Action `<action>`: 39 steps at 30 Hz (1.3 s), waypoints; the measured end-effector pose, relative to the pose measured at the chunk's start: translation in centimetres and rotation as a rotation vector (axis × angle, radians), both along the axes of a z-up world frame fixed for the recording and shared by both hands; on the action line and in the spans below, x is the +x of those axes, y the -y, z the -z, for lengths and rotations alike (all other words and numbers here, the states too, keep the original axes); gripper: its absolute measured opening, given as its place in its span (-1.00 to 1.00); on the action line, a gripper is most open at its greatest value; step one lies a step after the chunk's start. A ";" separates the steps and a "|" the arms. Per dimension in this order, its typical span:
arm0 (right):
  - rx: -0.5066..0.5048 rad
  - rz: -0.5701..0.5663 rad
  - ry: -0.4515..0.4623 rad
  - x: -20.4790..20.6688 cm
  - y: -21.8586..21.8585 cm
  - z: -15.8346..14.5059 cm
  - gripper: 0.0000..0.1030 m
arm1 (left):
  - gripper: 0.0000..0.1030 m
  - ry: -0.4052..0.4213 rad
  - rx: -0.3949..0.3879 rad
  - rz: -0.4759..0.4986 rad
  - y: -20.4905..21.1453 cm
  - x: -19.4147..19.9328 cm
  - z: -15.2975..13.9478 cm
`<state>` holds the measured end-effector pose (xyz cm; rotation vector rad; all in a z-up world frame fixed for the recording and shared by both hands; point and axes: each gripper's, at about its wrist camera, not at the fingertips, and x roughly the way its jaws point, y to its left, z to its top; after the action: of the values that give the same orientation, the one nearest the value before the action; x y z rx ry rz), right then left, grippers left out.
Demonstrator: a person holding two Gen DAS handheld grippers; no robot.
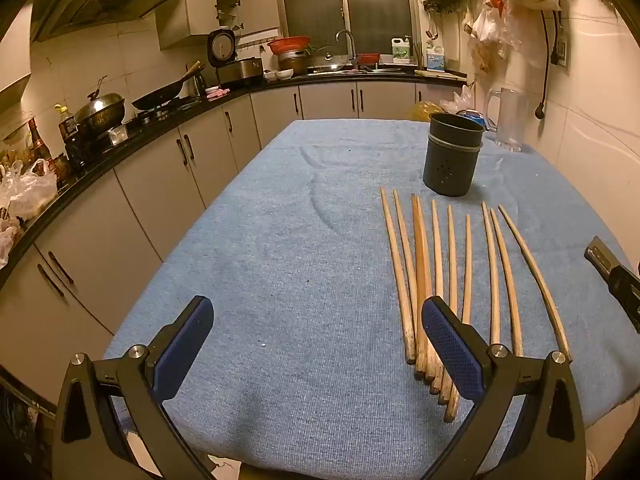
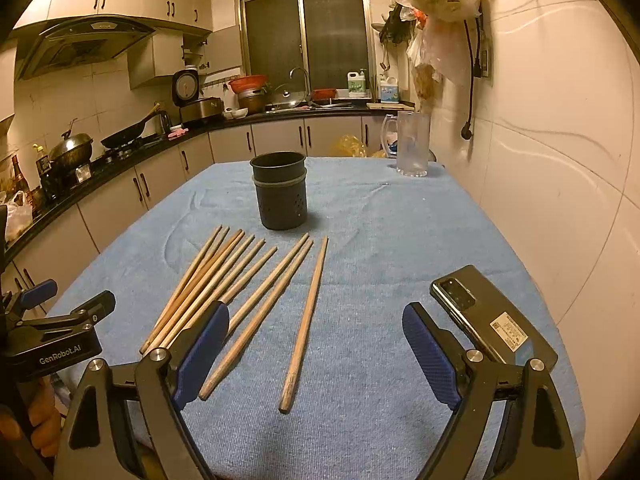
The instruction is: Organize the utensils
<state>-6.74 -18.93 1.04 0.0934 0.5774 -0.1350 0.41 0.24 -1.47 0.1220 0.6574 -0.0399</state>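
Wooden chopsticks [image 2: 240, 296] all lie on cloth [image 1: 280, 240] | holder [image 2: 280, 192] at twelve o'clock, seemingly unfilled | left gripper [image 1: 316, 344], right gripper [image 2: 316, 348] gape wide, hold nothing | nothing sorted yet

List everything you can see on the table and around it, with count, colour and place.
wooden chopsticks: about ten, tan, lying loose in a fan on the cloth, in front of the holder
dark perforated utensil holder: one, dark grey, upright, empty as far as visible, mid-table
blue towel cloth: one, covers the table
clear plastic jug: one, far corner by the wall
black smartphone: one, face down, right edge
left gripper: open, empty, blue pads
right gripper: open, empty, blue pads
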 end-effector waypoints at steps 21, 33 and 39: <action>0.067 0.000 -0.039 0.6 0.7 0.7 0.72 | 1.00 -0.028 -0.017 0.006 0.2 0.5 0.8; 0.191 -0.086 -0.187 5.9 3.3 0.3 0.12 | 0.86 -0.243 -0.173 0.113 -3.2 6.2 -1.3; 0.308 -0.080 -0.335 10.3 5.9 0.3 -0.36 | 0.13 -0.416 -0.201 0.195 -1.8 12.5 0.0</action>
<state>3.57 -24.78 0.69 0.3511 0.9330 0.0189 12.88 2.06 -1.50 -0.0182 1.0503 -0.3254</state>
